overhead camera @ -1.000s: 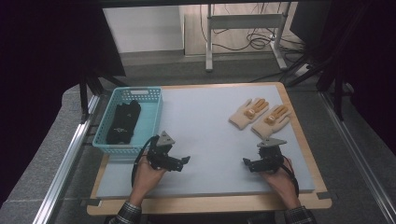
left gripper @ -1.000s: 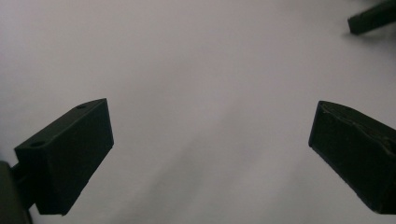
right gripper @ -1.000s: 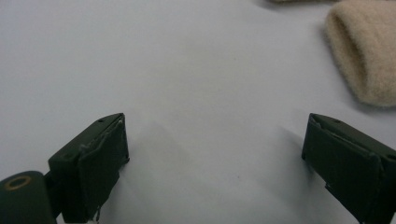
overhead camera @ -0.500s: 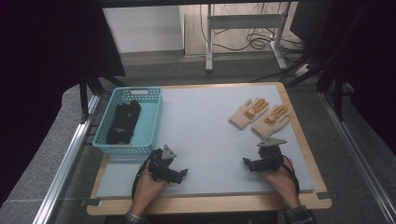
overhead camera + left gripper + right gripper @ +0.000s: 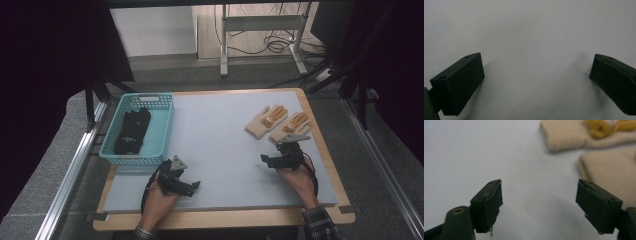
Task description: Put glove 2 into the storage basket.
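Grey table [image 5: 225, 145]: 2 tan gloves [image 5: 277, 122] near its far right corner, black ones in the basket [image 5: 162, 122] far left. Both claws, left [image 5: 192, 186] and right [image 5: 265, 159], gape empty; a shallow pinch could slip off knit.

Wooden table [image 5: 320, 219] topped with a pale grey mat [image 5: 220, 135]. Teal basket [image 5: 165, 131] sits at the mat's left edge, black cloth item [image 5: 131, 131] inside. Two beige gloves [image 5: 278, 122] with orange patches lie side by side, touching, near the far-right corner.
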Demonstrator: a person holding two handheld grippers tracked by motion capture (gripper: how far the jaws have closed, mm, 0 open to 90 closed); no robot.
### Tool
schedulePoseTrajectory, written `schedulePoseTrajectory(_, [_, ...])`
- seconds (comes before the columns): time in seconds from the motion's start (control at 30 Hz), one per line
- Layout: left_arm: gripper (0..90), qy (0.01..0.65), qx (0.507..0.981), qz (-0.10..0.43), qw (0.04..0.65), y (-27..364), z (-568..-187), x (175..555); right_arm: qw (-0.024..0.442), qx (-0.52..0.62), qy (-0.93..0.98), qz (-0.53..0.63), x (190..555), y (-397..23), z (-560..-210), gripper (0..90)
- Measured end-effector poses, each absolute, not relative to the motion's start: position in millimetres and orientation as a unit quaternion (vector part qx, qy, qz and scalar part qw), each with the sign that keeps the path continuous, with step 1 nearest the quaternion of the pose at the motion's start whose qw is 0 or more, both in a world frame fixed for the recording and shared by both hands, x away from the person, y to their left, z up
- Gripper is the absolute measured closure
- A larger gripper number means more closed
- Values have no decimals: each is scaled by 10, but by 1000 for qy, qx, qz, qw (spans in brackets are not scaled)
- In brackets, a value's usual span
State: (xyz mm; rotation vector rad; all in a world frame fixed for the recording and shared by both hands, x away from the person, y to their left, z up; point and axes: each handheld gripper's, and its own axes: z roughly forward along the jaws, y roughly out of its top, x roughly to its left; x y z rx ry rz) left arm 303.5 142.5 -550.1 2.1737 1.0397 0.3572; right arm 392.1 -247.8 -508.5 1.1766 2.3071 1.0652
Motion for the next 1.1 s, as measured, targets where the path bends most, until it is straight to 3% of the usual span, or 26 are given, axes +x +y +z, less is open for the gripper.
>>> schedulePoseTrajectory(0.23, [0,401,836,138,347,1423,-5503,3035,186,447,791,374,4417,-2511,-4998,400])
schedulePoseTrajectory(0.37, [0,401,836,139,347,1423,-5503,3034,191,460,783,372,4649,-2499,-5003,443])
schedulePoseTrajectory(0.9, [0,401,837,138,346,1425,-5502,3034,239,501,774,305,5359,-2272,-5113,360])
schedulePoseTrajectory(0.93, [0,401,837,139,346,1425,-5502,3034,242,501,775,301,5377,-2264,-5125,392])
schedulePoseTrajectory(1.0, [0,399,838,138,344,1428,-5501,3035,240,492,780,303,5381,-2251,-5098,579])
schedulePoseTrajectory(1.1, [0,399,838,139,345,1427,-5502,3035,242,482,788,297,5359,-2218,-5059,634])
